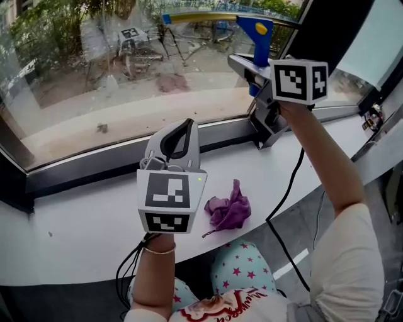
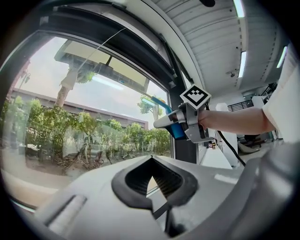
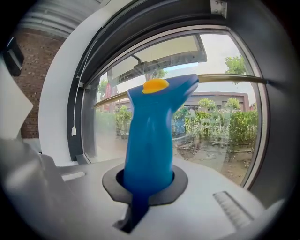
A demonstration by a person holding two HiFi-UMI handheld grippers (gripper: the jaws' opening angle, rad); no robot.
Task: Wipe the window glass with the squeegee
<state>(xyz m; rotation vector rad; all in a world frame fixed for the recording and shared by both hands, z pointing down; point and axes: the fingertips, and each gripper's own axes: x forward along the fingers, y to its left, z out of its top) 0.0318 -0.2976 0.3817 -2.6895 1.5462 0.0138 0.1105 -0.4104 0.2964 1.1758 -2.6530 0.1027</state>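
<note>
The glass [image 1: 126, 63] fills everything ahead of both grippers, with streaks and haze on it. The white ledge [image 1: 75, 220] runs beneath them.

The squeegee [image 3: 150, 136] stands up out of the right gripper [image 3: 145, 180], whose jaws are clamped on its blue handle. Its long blade [image 1: 201, 17] lies crosswise above that gripper, high on the pane. Whether the rubber edge actually touches the glass cannot be told.

The left gripper [image 2: 152, 180] is held lower and to the left of the right one, jaws together with nothing between them. A purple cloth [image 1: 228, 207] lies on the ledge just below and right of it.

This looks like the start of a stroke at the top of the pane. The next move calls for pressing the blade flat to the glass and drawing it down evenly, keeping the edge level.
</note>
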